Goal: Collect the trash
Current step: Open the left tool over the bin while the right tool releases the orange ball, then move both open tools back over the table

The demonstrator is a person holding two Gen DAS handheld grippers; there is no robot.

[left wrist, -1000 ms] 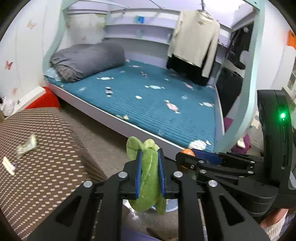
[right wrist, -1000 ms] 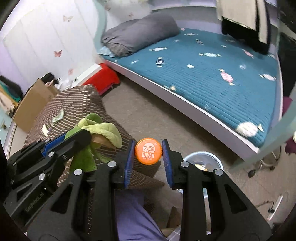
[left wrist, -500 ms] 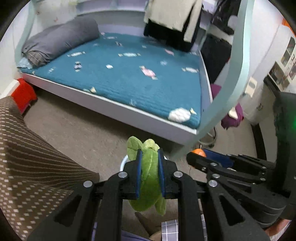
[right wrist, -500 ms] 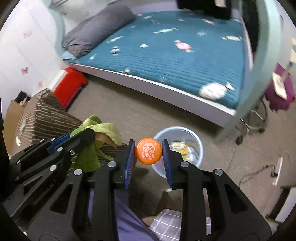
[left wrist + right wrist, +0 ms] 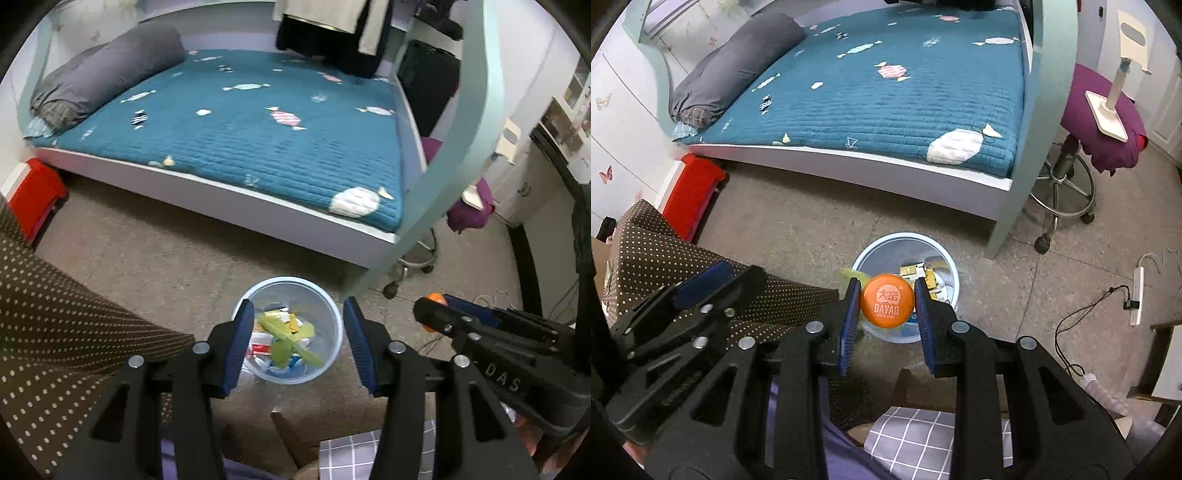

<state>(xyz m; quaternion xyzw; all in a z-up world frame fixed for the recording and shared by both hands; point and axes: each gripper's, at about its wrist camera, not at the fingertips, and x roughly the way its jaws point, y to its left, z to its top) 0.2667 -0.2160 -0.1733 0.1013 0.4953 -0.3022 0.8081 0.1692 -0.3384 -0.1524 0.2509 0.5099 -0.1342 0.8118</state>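
A pale blue trash bin (image 5: 334,314) stands on the floor in front of the bed. My left gripper (image 5: 297,345) is open and empty, right above the bin. The green cloth (image 5: 284,349) lies inside the bin among wrappers. My right gripper (image 5: 885,302) is shut on an orange DAYAO bottle cap (image 5: 886,301) and holds it above the near rim of the bin (image 5: 947,266). In the left wrist view the right gripper (image 5: 430,312) sits to the right of the bin.
A brown dotted table cover (image 5: 55,332) is at the left. A bed with a teal quilt (image 5: 240,122) lies ahead. A purple stool (image 5: 1100,122), a red box (image 5: 690,192) and a power strip with cables (image 5: 1136,295) are on the floor.
Both grippers swung right and down over the bin. My left gripper opened and the green cloth dropped into the bin. The right gripper still holds the cap.
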